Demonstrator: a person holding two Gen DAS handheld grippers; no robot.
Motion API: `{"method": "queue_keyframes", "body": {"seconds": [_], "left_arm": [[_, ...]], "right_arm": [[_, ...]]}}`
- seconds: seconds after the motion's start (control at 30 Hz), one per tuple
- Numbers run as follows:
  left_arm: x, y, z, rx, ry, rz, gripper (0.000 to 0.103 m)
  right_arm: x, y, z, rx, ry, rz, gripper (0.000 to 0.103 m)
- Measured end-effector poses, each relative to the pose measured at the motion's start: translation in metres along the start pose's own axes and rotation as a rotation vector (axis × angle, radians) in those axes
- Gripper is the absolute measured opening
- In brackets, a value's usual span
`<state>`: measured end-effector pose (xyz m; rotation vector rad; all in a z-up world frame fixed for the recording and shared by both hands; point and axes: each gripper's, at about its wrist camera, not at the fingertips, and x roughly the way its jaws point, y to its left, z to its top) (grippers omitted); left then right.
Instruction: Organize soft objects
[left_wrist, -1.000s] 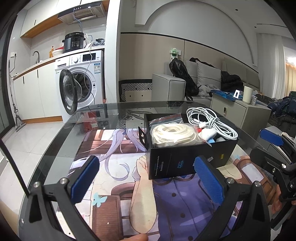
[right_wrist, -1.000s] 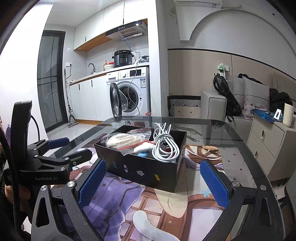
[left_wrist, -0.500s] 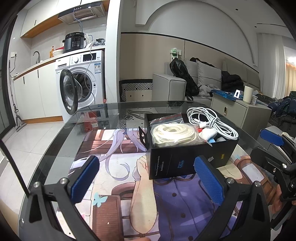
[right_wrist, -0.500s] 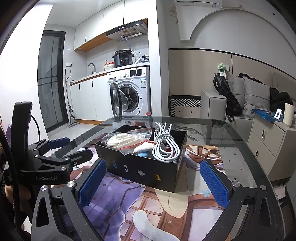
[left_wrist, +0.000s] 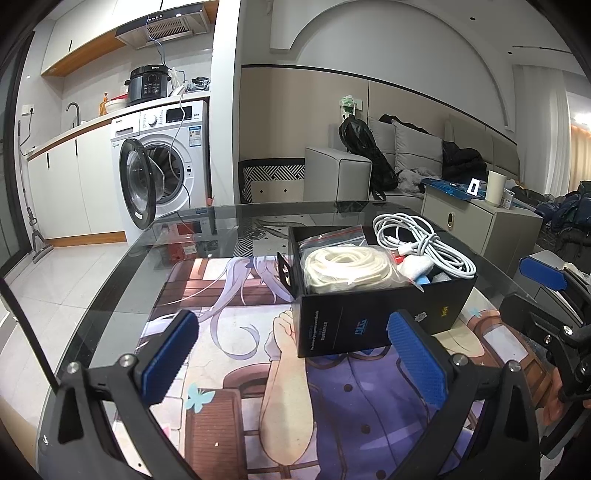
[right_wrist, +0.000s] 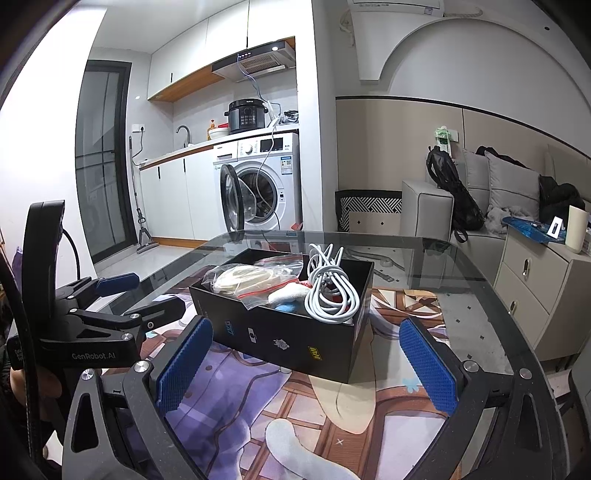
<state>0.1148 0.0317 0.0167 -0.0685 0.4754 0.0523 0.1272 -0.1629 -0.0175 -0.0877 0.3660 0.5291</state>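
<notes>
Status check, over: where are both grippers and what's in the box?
Left gripper and right gripper open, empty, short of the black box. Box holds white cable and bagged cord. Nothing in the way.

Even, cool indoor lighting; both fisheye views bend straight lines strongly toward dark vignetted corners. The glass table (left_wrist: 122, 266) carries soft reflections, and focus stays sharp throughout, without motion blur.
</notes>
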Motion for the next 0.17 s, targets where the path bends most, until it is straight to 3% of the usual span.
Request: {"method": "queue_keyframes", "body": {"seconds": [0.17], "left_arm": [[0.0000, 0.0003, -0.0003, -0.003, 0.000, 0.001, 0.103]], "right_arm": [[0.0002, -0.0010, -0.0002, -0.001, 0.001, 0.000, 0.103]]}}
